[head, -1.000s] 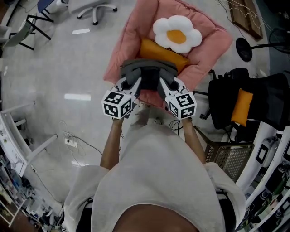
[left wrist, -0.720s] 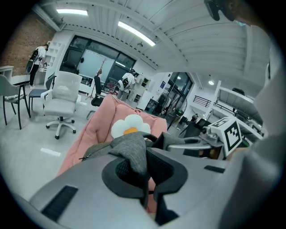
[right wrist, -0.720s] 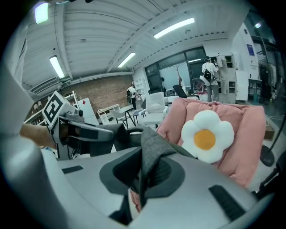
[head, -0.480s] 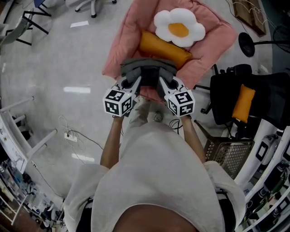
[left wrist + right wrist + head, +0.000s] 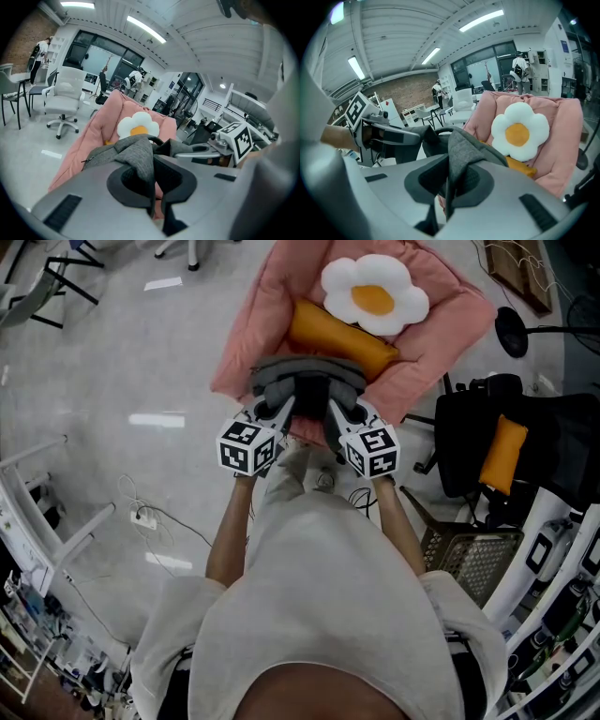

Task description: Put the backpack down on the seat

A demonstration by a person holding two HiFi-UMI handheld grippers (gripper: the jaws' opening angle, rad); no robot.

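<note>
A grey fabric backpack [image 5: 307, 379] hangs between my two grippers over the front edge of the pink padded seat [image 5: 441, 334]. My left gripper [image 5: 274, 411] is shut on the backpack's grey cloth [image 5: 136, 154] at its left side. My right gripper [image 5: 339, 412] is shut on the backpack's cloth [image 5: 461, 152] at its right side. The backpack's black top handle [image 5: 440, 130] arches between the two grips. On the seat behind it lie an orange bolster [image 5: 337, 334] and a white flower cushion [image 5: 375, 298] with a yellow middle. The backpack's lower part is hidden.
A black office chair [image 5: 525, 451] with an orange cushion stands right of the seat. A wire basket [image 5: 473, 563] sits on the floor at lower right. A power strip with cable [image 5: 145, 518] lies on the grey floor at left. White office chairs [image 5: 63, 101] stand beyond.
Both grippers have sunk a little with the backpack, which now sits lower against the seat's front. Their grips are unchanged.
</note>
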